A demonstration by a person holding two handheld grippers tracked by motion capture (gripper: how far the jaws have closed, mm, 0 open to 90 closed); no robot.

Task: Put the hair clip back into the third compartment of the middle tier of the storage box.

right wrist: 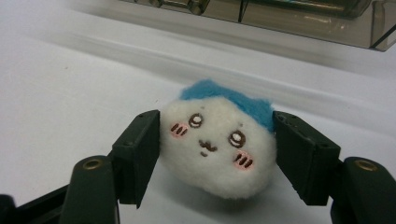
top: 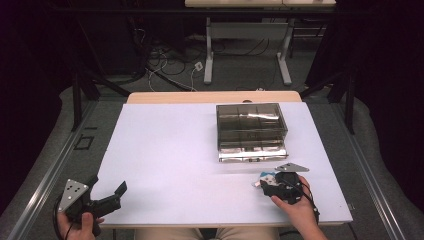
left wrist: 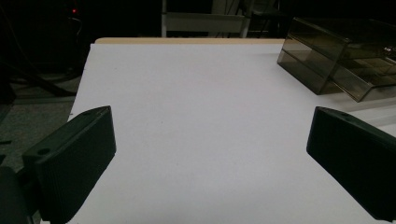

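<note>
Right gripper (right wrist: pixel 217 154) had its jaws pressed against both sides of a small plush toy (right wrist: pixel 219 144), soft, white, egg-shaped, blue tuft, stitched face. The toy sat on the white table (top: pixel 165 160) just in front of the smoky clear plastic drawer box (top: pixel 251 131), probably bound for it. Left gripper (top: pixel 107 190) waited near the front left corner, jaws wide apart, holding nothing.
</note>
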